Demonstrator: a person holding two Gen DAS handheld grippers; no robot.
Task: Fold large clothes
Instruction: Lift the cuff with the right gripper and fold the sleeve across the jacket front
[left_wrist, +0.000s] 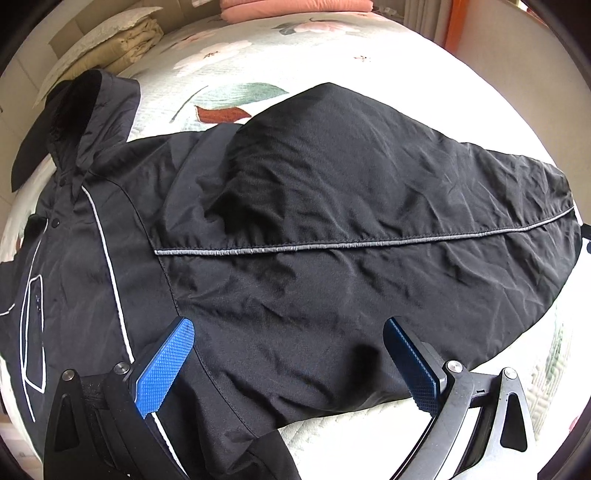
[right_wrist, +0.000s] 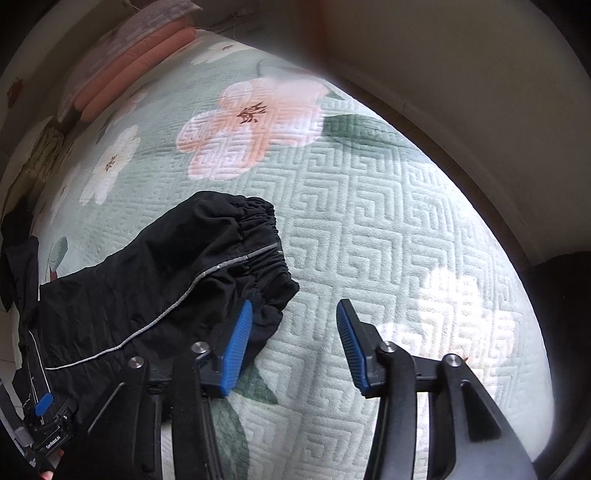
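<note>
Left wrist view: a black jacket (left_wrist: 332, 229) is seen spread flat on a quilted floral bedspread (left_wrist: 332, 48), with one sleeve stretched out to the right.
Sleeve: a grey piping line (left_wrist: 332, 246) is seen running along its length.
Jacket body: white piping (left_wrist: 110, 266) and snap buttons are seen at the left; the collar is raised toward the upper left.
Left gripper (left_wrist: 288, 362): the jaws are spread wide over the lower edge of the sleeve, near the armpit seam; nothing is clamped between the blue pads (left_wrist: 166, 369). Whether the pads touch the cloth cannot be told.
Right wrist view: the elastic cuff (right_wrist: 258, 251) of the sleeve is seen lying on the bedspread (right_wrist: 388, 221).
Right gripper (right_wrist: 293, 332): the jaws are held wide apart and nothing is gripped; the left pad (right_wrist: 238, 343) is placed just beside the cuff's lower edge, the other pad over bare bedspread.
Surroundings: folded pink bedding (right_wrist: 129, 62) is seen at the far end of the bed, and beige folded linen (left_wrist: 122, 44) at the upper left of the left wrist view.
</note>
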